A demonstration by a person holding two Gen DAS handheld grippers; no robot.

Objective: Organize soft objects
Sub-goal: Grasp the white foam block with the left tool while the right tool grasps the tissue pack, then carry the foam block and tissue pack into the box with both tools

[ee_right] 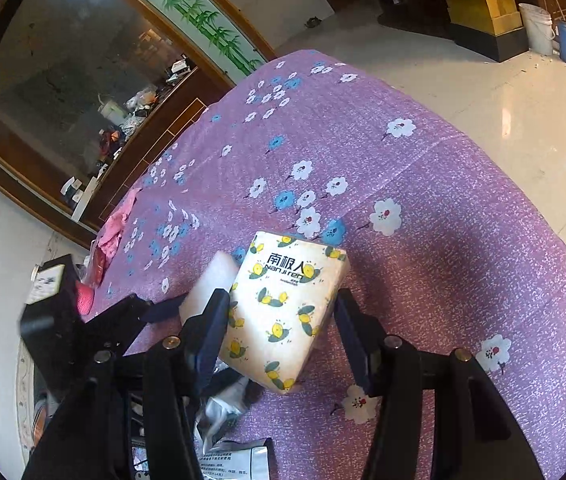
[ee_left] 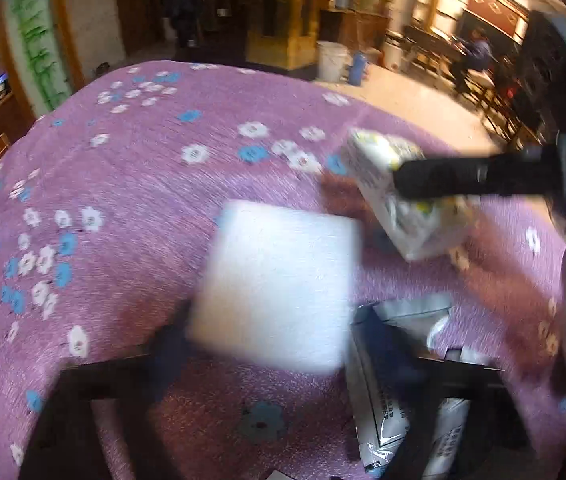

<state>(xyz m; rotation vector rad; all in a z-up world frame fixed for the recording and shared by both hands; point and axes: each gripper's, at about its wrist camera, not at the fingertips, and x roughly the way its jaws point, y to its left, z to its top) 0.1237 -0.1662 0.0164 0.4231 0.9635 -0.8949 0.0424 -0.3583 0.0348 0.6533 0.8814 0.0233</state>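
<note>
The right tongs [ee_right: 283, 320] hold the tissue pack [ee_right: 287, 308] above the bed [ee_right: 443, 220], away from its edges. The left tongs [ee_left: 267, 344] seem to pinch the white sponge [ee_left: 279, 284], though blur hides the contact. Close squarely before lifting; foil packets [ee_left: 395, 412] below are cut off

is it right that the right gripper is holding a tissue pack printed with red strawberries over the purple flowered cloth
Not quite. The tissue pack in the right gripper is printed with yellow bees, not red strawberries; the right wrist view shows them. It is over the purple flowered cloth.
</note>
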